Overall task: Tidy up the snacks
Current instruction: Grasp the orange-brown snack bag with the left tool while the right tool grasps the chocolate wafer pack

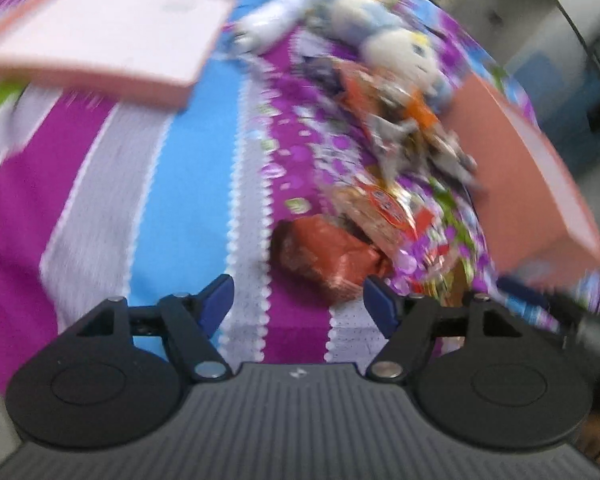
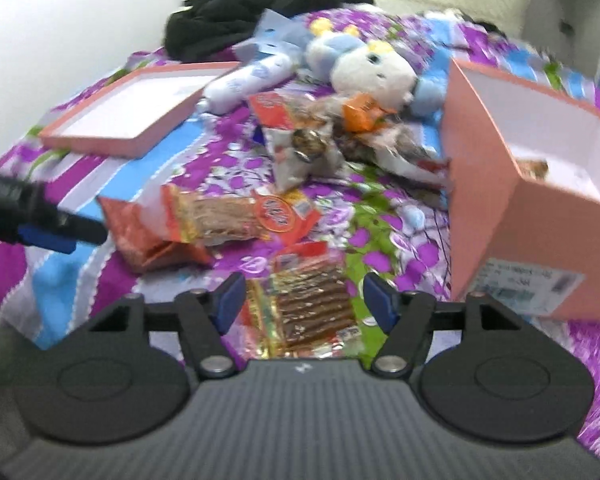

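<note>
My left gripper (image 1: pixel 299 302) has its blue fingers spread wide with nothing between them, hanging just short of a crumpled red-brown snack packet (image 1: pixel 330 258) that lies on the striped and flowered bedsheet (image 1: pixel 112 200). Just beyond that packet rests a clear-windowed packet with an orange label (image 1: pixel 380 210), partly overlapping it, though this view is smeared and I can't make out finer detail. My right gripper (image 2: pixel 304 300) is also spread open and empty, poised over a clear packet of brown sticks (image 2: pixel 310 308) that sits between the fingertips' lines without touching them. Farther up the sheet is a loose heap of other snack packets (image 2: pixel 320 140), next to a white and blue plush toy (image 2: pixel 374 72) and a white bottle (image 2: pixel 250 80) lying on its side. A pink box (image 2: pixel 496 216) stands open to my right, with a snack showing inside, and its shallow pink lid (image 2: pixel 140 108) lies inside-up to the left.
</note>
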A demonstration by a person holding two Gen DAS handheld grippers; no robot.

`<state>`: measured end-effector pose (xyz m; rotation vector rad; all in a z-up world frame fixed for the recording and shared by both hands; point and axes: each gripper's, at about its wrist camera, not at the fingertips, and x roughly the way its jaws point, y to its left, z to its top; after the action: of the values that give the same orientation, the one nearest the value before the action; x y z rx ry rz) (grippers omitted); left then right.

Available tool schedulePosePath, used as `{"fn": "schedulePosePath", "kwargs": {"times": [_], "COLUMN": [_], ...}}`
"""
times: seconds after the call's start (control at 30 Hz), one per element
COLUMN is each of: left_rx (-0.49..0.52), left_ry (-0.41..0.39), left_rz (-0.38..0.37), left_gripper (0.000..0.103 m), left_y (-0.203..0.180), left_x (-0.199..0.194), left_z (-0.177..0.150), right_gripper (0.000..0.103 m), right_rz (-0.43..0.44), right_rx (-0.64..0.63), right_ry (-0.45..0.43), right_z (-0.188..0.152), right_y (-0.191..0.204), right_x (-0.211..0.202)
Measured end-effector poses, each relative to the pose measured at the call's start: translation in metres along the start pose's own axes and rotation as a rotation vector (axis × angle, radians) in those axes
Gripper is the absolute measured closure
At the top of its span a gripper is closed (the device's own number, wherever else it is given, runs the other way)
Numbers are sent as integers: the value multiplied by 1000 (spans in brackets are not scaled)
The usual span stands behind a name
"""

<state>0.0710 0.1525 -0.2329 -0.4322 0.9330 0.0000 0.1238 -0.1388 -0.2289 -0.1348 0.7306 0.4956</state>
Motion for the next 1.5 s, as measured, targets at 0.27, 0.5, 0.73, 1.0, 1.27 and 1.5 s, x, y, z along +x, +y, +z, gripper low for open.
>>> {"fn": "schedulePosePath", "kwargs": {"times": [0.27,0.5,0.73,1.0,1.27,1.5], "left_rx": [333,440,496,443,343,177], "left_ry": [45,21,-29,-55,-41,-17], "left_rz": [21,70,92,114,126,172], "left_gripper": [22,22,22,27,29,29], "left_y": [-33,-41,-54,-59,-57,-42], "left_x": [20,35,51,59,43,17], "left_z": [3,3,1,1,-2,-10], "right_gripper": [36,33,30,47,49,49], "right_rz": [10,64,77,63,15,-58], "right_rx": [43,4,-60,-74,-69,4], "right_ry": [41,91,103,98,69,40], "right_z": [-4,-9,-10,-7,-3,-1], "right_y": [-14,-10,-3,-1,2,-9], "right_x": [20,36,43,37,21,-2]}}
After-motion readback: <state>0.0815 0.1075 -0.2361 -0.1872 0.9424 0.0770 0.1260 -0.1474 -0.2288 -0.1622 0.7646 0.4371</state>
